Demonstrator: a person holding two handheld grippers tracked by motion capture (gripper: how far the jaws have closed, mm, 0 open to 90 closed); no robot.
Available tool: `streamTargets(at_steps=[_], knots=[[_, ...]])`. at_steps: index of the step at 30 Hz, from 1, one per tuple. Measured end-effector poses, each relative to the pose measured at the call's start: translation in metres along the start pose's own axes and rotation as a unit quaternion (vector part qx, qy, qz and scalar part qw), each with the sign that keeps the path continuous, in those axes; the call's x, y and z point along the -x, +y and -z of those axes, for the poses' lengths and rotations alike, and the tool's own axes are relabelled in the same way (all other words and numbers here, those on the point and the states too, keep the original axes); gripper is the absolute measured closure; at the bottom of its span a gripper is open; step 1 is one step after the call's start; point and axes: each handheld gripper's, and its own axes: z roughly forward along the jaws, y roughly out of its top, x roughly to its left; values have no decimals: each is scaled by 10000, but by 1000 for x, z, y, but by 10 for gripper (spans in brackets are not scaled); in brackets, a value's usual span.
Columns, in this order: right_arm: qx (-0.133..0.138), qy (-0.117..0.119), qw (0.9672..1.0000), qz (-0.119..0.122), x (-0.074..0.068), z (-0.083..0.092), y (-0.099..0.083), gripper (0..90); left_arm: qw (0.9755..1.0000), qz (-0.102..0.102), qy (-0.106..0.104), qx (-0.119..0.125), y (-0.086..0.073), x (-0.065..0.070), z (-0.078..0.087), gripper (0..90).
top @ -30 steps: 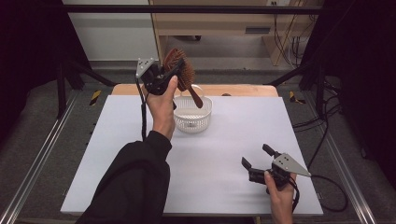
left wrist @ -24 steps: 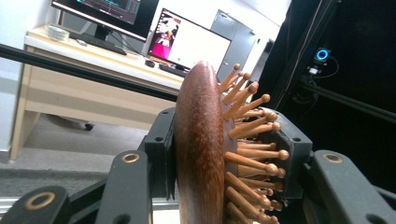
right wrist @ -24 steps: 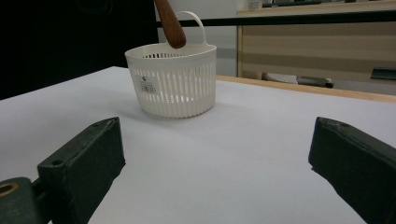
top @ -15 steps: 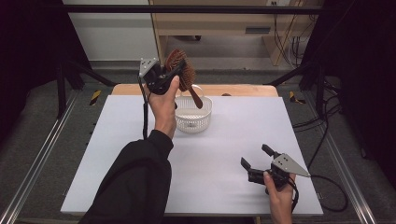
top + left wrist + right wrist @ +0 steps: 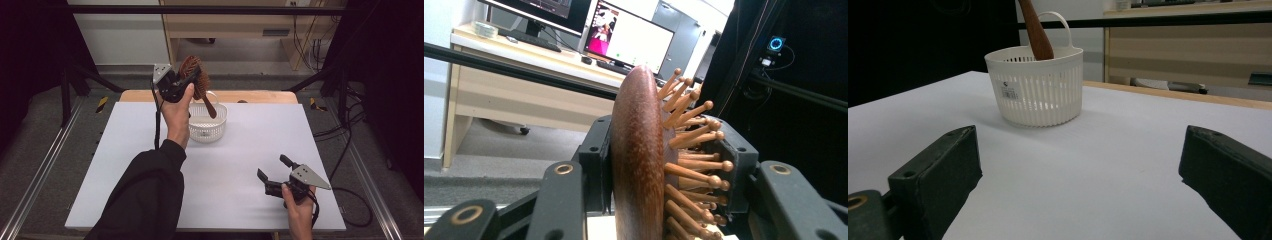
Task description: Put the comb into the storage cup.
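White basket [image 5: 207, 126] sits upper-middle of the table [image 5: 125, 165], with the wooden hairbrush [image 5: 196, 80] handle dipping over its rim. Left gripper [image 5: 187, 80] is clamped on the brush head, held up above it. Right gripper [image 5: 272, 169], lower right near the front edge, has its jaws spread with nothing between them. Loads of bare table around. Inside of the basket is hard to see.

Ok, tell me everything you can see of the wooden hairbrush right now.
The hairbrush is dark reddish-brown wood with an oval head, lighter ball-tipped wooden pins and a tapering handle. The left gripper is shut on its head, one jaw on the smooth back, the other among the pins. It hangs tilted, head up, above the white slatted basket; the handle end reaches inside the rim, though contact cannot be told.
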Motion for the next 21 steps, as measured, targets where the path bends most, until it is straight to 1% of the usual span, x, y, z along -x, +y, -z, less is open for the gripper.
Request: streamTargets(at_steps=[2, 5, 10, 19, 21], knots=[[5, 2, 10000, -11, 0, 0, 0, 38, 10000, -35, -19, -48, -1, -1, -2, 506], [0, 1, 10000, -4, 0, 0, 0, 38, 10000, -52, 10, -57, -3, -2, -3, 506], [10, 6, 10000, 6, 1, 0, 0, 37, 10000, -11, 60, -16, -4, -4, -2, 506], [-2, -3, 10000, -1, 0, -1, 0, 37, 9999, 23, 59, -79, -11, -6, -4, 506], [0, 1, 10000, -1, 0, -1, 0, 37, 9999, -6, 41, -108, -11, -6, -5, 506]])
